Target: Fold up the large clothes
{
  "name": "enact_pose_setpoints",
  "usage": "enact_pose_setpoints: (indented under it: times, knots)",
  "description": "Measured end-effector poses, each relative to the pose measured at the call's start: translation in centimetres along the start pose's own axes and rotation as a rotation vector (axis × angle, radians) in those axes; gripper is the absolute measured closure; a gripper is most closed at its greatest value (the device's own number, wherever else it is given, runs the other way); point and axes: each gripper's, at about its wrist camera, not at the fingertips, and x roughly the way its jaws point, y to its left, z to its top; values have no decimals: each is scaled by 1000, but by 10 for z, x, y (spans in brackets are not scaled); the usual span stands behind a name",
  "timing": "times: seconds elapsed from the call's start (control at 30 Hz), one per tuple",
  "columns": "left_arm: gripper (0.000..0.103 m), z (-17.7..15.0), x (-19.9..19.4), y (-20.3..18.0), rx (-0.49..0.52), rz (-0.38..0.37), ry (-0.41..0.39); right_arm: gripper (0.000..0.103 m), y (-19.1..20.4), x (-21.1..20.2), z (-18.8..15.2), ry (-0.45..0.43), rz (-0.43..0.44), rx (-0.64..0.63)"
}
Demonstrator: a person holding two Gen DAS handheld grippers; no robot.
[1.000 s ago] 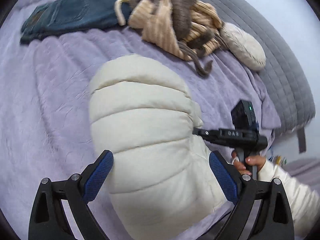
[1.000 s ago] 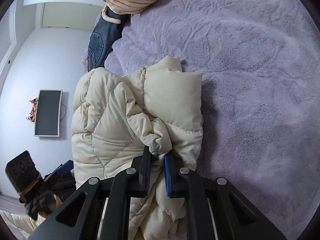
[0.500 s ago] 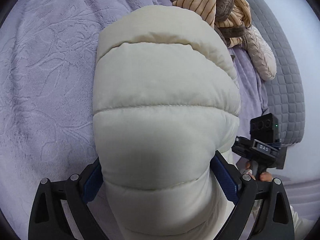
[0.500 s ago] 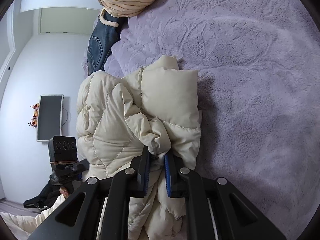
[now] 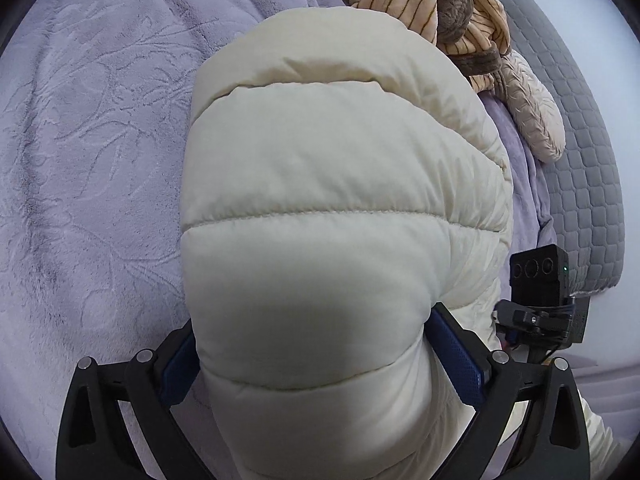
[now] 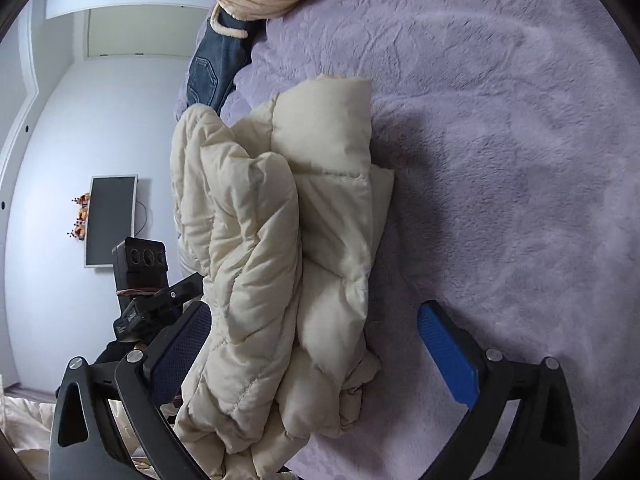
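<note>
As seen along the right gripper point(image 6: 314, 310): jaws opening, blue pads standing wide apart. Between them, the loose lower end of the cream puffer jacket point(image 6: 280, 240). Left pad tucked against the jacket's side, partly hidden by it; right pad clear of the fabric, over bare purple blanket point(image 6: 500, 160). No grip on anything.

Left gripper point(image 5: 312, 320): tipped steeply down onto the jacket's top panel, jaws opening, near their widest. Puffed panel bulging up between the pads and brushing both. No pinch visible, just fabric filling the gap.

Jacket: lies on the bed, bundled into a thick folded stack with quilted layers showing at its side. Sits close to one side edge of the bed, with the room wall directly beyond it in the right wrist view. Wide stretch of blanket bare on its other side.

Far end of the bed: blue jeans point(image 6: 212, 64) lying flat at the edge, touching a heap of tan striped cloth point(image 5: 400, 8) tangled with a brown furry garment point(image 5: 456, 8). Beige textured piece point(image 5: 532, 116) just beside that heap, resting against a grey quilted pad point(image 5: 588, 168) along the bed's side.

Cream sleeve point(image 5: 592, 440) of the person low at the frame edge behind the right gripper's body. Hand itself mostly hidden.

Dark flat screen point(image 6: 108, 220) on the wall off the bed.
</note>
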Motion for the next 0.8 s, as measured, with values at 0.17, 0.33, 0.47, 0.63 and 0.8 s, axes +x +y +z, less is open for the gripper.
enact_pose_setpoints:
  times: [0.17,0.33,0.47,0.63,0.8]
  knots:
    - [1,1,4,5,-15,-25,7,0,1,34,14,67,29,-21]
    - [1,3,11,7,-44,-25,6,0,-3,44,20,57,67,25]
    - [1,2,11,-4,-24,24,-11,0,-6,40,15,49,56,51]
    - [14,-3,6,-14,7,75,-35,24,3,35,5,48,43,84]
    - [18,-7,-1,-15,21,75,-53,53,26,19,-13,11,24,51]
